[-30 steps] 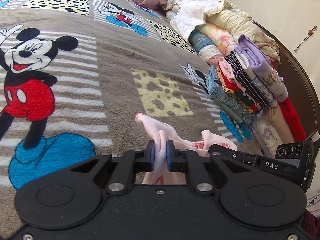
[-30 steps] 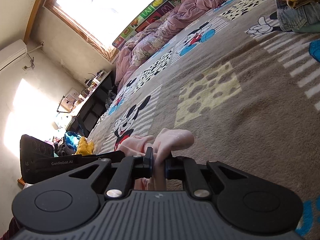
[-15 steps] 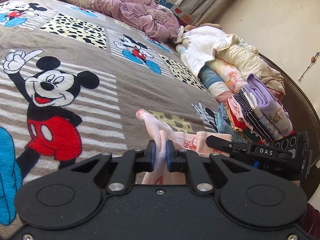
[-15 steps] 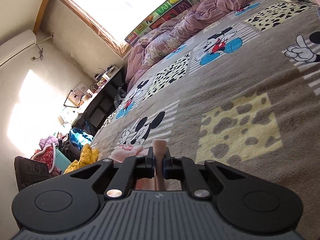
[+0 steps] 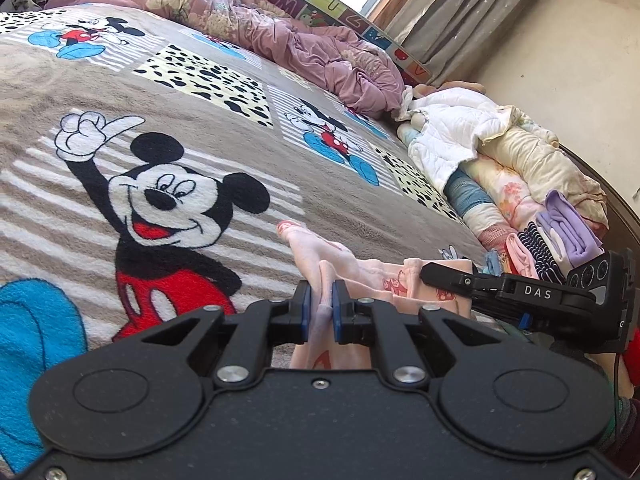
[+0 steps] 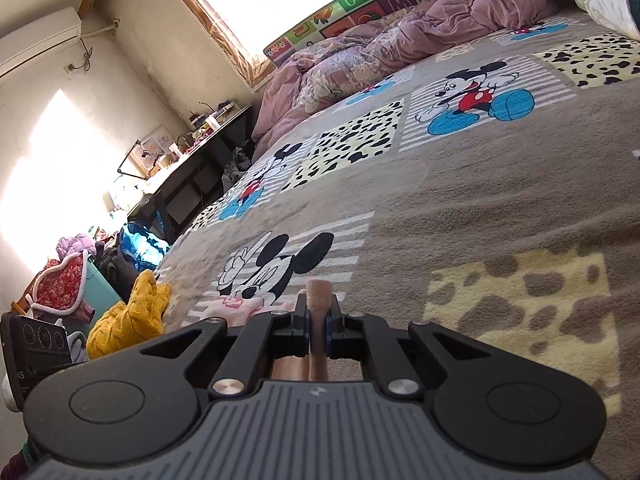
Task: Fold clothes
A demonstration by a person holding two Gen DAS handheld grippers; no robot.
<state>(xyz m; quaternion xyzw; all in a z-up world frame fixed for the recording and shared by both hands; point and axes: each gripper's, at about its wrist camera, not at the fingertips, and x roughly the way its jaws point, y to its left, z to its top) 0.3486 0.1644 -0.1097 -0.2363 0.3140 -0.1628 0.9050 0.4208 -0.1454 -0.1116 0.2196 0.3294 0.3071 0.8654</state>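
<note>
A small pale pink garment (image 5: 344, 268) with red cartoon prints is held up over the Mickey Mouse blanket (image 5: 200, 128). My left gripper (image 5: 320, 312) is shut on a bunched edge of it. My right gripper (image 6: 318, 320) is shut on another edge of the same pink garment (image 6: 318, 300), which stands up as a narrow fold between its pads. The right gripper's body (image 5: 520, 296) shows at the right of the left wrist view, close beside the left one. Most of the garment hangs hidden below the grippers.
A stack of folded clothes (image 5: 552, 240) and rolled quilts (image 5: 500, 168) lines the bed's right side. A purple duvet (image 5: 300, 48) lies at the far end. A yellow sweater (image 6: 128, 320) and a clothes pile (image 6: 72, 276) sit at the bed's left edge, near a desk (image 6: 192, 160).
Both grippers have lifted and tilted up with the pink garment still pinched. The views now show more of the far bed and window. The fold in the right gripper looks narrower.
</note>
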